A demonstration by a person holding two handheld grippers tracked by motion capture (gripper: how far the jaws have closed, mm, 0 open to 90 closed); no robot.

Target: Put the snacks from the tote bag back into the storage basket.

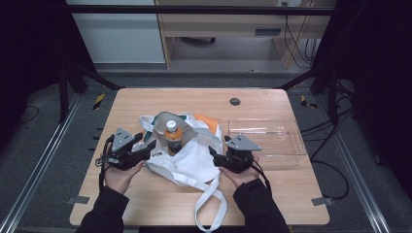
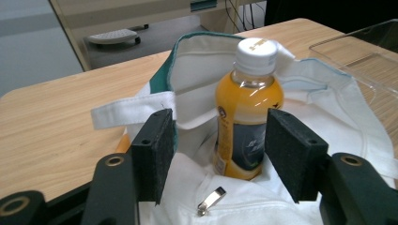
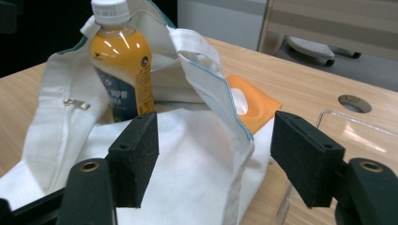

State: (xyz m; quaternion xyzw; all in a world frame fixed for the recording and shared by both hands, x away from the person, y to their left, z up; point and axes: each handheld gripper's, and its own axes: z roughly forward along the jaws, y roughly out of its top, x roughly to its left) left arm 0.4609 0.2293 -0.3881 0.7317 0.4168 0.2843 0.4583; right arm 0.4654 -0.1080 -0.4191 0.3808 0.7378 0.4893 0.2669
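A white cloth bag (image 1: 194,162) with teal trim lies crumpled in the middle of the wooden table (image 1: 145,104). An orange drink bottle (image 1: 172,135) with a white cap stands upright in the bag's mouth. My left gripper (image 1: 145,143) is at the bag's left edge, open; in the left gripper view the bottle (image 2: 246,108) stands just beyond the wide-apart pads (image 2: 155,150), untouched. My right gripper (image 1: 214,154) is at the bag's right side, open. In the right gripper view the bag's rim (image 3: 220,98) runs between the jaws without being pressed, and the bottle (image 3: 123,65) stands farther off.
A clear plastic tray (image 1: 286,145) lies to the right of the bag, close to my right gripper. A flat orange piece (image 3: 251,105) pokes out from under the bag's far side. The bag's long strap (image 1: 209,204) trails toward the front edge. A cable hole (image 1: 235,101) sits at the back.
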